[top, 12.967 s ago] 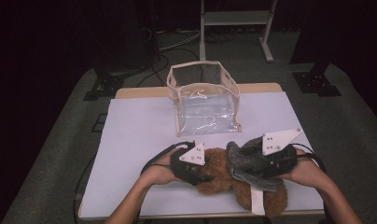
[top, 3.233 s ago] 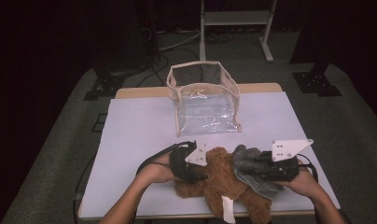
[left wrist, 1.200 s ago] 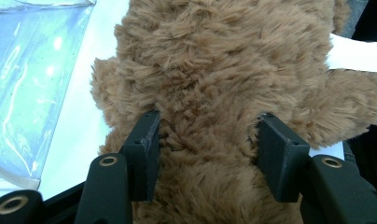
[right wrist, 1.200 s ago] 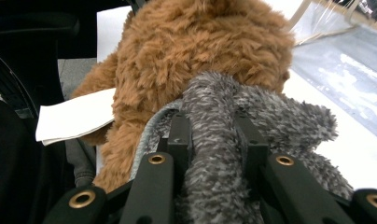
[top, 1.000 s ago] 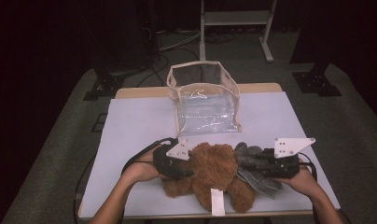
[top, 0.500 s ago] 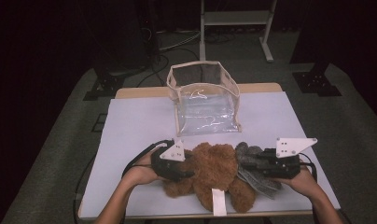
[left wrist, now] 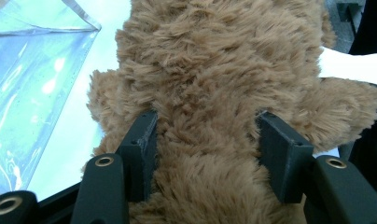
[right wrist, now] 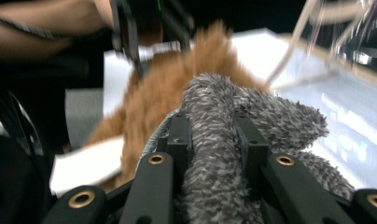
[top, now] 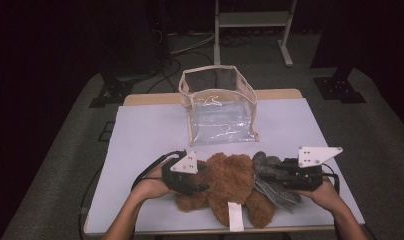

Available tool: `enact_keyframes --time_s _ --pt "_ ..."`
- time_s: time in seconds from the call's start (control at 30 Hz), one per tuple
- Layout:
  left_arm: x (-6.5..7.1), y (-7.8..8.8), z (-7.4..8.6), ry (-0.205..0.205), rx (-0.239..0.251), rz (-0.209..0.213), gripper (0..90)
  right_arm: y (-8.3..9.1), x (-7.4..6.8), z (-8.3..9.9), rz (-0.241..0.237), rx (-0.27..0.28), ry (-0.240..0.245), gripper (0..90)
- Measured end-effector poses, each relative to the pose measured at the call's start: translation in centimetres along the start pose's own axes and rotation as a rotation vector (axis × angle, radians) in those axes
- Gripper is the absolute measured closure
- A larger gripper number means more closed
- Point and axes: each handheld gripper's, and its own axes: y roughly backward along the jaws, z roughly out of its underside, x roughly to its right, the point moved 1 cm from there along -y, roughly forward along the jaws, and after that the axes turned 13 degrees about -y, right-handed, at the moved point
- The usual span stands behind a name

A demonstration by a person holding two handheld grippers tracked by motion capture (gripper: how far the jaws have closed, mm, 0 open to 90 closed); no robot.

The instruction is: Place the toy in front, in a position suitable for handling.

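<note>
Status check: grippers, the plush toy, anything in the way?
Left gripper just easing open around brown plush toy. Right gripper shut on grey plush part. Clear bag stands behind, apart. Nothing blocking.

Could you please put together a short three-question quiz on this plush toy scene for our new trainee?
1. True or false: the right gripper is shut on grey fuzzy fabric.
2. What does the left gripper straddle? A) brown plush toy B) clear bag C) white tag
3. Where does the clear bag stand relative to the toy?

Key: 1 true. 2 A. 3 Behind it, farther up the table, apart from it.
</note>
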Motion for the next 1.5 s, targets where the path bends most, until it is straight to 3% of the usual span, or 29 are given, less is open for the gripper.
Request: enact_keyframes --time_s 0.07,0.2,0.33,0.47,0.57,0.67,0.77,0.83,0.9,1.0,1.17,1.3,1.5 --pt "0.0 0.0 0.1 0.003 0.000 0.002 43.1 -0.4 0.0 -0.1 -0.016 -0.001 -0.005 71.3" --pt "0.1 0.1 0.1 0.000 -0.006 0.004 43.1 -1.6 0.3 2.0 -0.017 -0.057 -0.034 71.3" --pt "0.1 0.0 -0.1 -0.005 -0.007 0.006 43.0 -1.2 0.7 3.4 0.038 -0.134 -0.033 71.2" --pt "0.2 0.0 -0.1 -0.005 -0.009 0.009 42.9 -0.3 1.3 1.9 0.087 -0.097 -0.020 71.1" --pt "0.1 0.0 -0.1 -0.006 -0.007 0.011 42.9 -0.3 1.9 0.8 0.089 -0.064 -0.025 71.1" --pt "0.2 0.1 0.0 -0.003 -0.005 0.013 42.9 -1.0 2.3 1.3 0.089 -0.099 -0.034 71.0" --pt "0.2 0.1 0.0 -0.005 -0.004 0.014 42.9 -1.6 2.5 3.0 0.096 -0.178 -0.045 70.9" --pt "0.2 0.1 -0.1 -0.013 -0.011 0.017 42.9 -0.8 2.7 3.3 0.112 -0.175 -0.055 70.8" --pt "0.2 0.1 -0.1 -0.013 -0.014 0.018 42.9 0.2 2.8 2.9 0.150 -0.156 -0.049 70.9" --pt "0.2 0.1 -0.1 -0.007 -0.012 0.017 42.9 1.1 2.8 2.1 0.170 -0.131 -0.042 70.8" --pt "0.1 0.1 -0.2 -0.005 -0.016 0.020 42.9 0.1 2.4 1.6 0.133 -0.128 -0.026 70.8" --pt "0.1 0.2 -0.1 -0.012 -0.024 0.019 43.0 -1.7 2.1 2.8 0.085 -0.166 -0.031 70.8" --pt "0.0 0.1 -0.1 -0.003 -0.019 0.020 43.1 -0.8 1.7 4.0 0.091 -0.195 -0.039 70.9"
